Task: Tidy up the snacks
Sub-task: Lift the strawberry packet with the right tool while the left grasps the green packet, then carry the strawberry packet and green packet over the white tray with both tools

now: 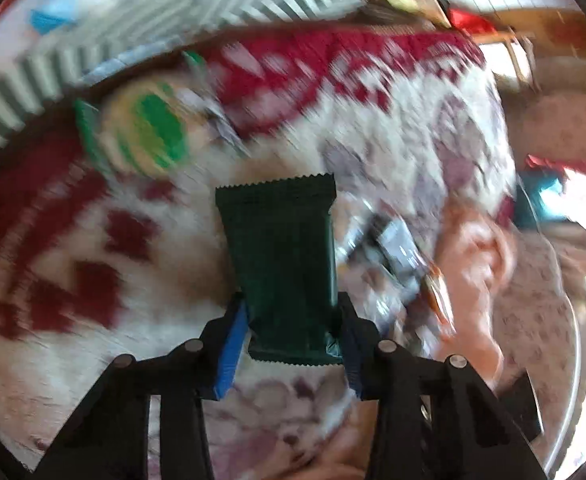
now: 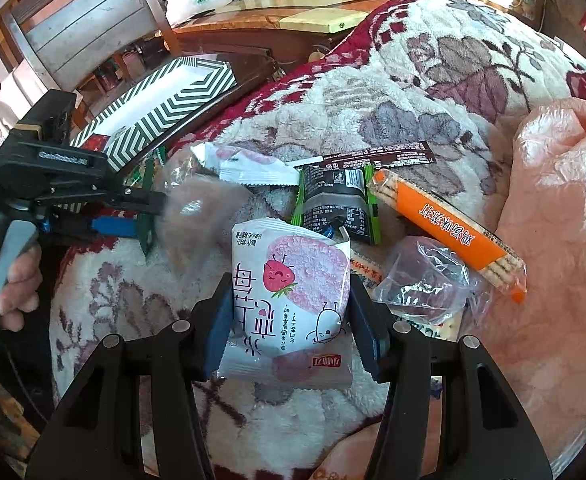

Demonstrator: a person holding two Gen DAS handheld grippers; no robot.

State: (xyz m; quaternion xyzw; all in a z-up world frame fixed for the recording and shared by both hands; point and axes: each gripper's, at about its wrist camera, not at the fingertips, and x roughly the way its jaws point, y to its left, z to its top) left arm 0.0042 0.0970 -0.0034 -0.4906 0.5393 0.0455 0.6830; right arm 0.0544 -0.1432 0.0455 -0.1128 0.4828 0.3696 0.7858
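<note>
My left gripper [image 1: 293, 320] is shut on a dark green snack packet [image 1: 281, 256] and holds it above the blanket; its view is blurred by motion. In the right wrist view the left gripper [image 2: 145, 216] shows at the left with the green packet [image 2: 145, 224] edge-on. My right gripper [image 2: 289, 312] is shut on a white and pink strawberry snack packet [image 2: 293, 280], held just above the pile. A green-and-white chevron box [image 2: 161, 108] stands at the blanket's far left edge.
On the floral blanket [image 2: 433, 92] lie an orange biscuit-stick pack [image 2: 453, 224], a black and green packet [image 2: 337, 200], another pink-white packet [image 2: 249, 166], and clear-wrapped snacks [image 2: 421, 280]. A pink plastic bag [image 2: 561, 216] is at right. A wooden table [image 2: 293, 4] stands behind.
</note>
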